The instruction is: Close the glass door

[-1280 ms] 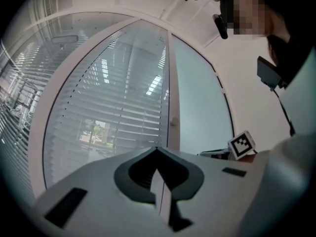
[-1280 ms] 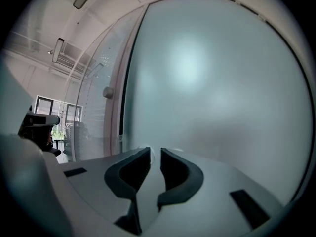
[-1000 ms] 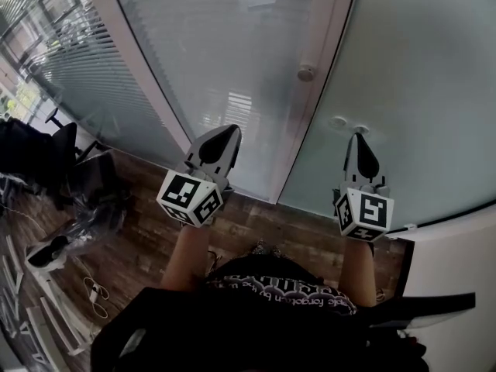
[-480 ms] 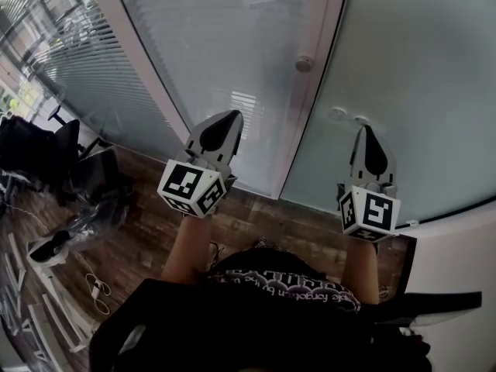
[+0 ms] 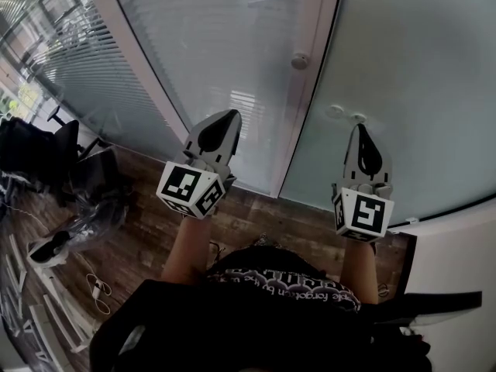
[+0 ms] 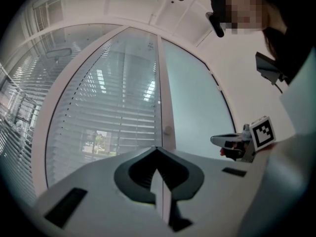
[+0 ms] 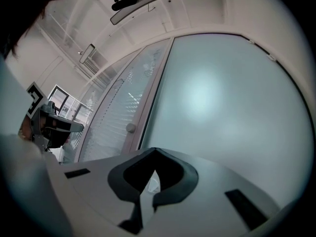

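The glass door (image 5: 411, 68) is a frosted panel at the right, its left edge lying along a white frame post (image 5: 310, 107) with only a thin dark line between them. A round knob (image 5: 299, 60) sits on the post, and two small round fittings (image 5: 335, 111) are on the frosted glass near its edge. My left gripper (image 5: 225, 118) is shut and holds nothing, pointing at the blind-backed glass panel (image 5: 225, 37) left of the post. My right gripper (image 5: 363, 130) is also shut with nothing in it, its tip close to the frosted glass just below the fittings. Whether it touches the glass is unclear.
Dark bags and a chair (image 5: 46, 161) stand on the wooden floor (image 5: 147, 239) at the left, with a shoe (image 5: 46, 250) and cables (image 5: 97, 291) nearby. A white wall (image 5: 457, 262) closes off the lower right. More blind-covered glazing (image 5: 46, 45) runs off to the far left.
My right gripper has risen slightly and rolled a little against the frosted panel. The left gripper has stayed about where it was. Both remain shut.
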Tool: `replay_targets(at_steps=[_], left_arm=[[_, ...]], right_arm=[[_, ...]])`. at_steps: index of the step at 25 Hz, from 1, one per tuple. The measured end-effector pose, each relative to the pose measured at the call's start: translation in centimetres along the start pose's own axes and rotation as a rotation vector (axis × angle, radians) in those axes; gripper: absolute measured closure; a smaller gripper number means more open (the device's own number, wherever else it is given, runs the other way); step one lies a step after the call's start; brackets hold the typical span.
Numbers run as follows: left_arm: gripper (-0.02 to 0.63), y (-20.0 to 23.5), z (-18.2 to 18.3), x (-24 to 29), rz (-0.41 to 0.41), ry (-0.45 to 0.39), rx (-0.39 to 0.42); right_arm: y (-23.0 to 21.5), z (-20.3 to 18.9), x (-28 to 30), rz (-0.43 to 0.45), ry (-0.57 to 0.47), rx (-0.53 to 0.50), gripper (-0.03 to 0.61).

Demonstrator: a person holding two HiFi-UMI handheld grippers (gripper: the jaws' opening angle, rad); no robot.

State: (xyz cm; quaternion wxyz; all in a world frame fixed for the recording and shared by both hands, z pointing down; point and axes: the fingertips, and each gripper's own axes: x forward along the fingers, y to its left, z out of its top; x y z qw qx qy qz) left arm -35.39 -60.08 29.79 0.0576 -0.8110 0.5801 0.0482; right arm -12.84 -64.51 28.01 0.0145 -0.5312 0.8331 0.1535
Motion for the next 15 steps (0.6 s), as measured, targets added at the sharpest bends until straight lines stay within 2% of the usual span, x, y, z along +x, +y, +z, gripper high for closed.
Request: replay_targets(at_steps=[15], left_arm=[[0.612, -0.4, -0.6, -0.2, 0.002, 0.019, -0.005]], right_arm=[[-1.1, -1.0, -0.2, -0.021, 0.026, 0.028, 0.575]])
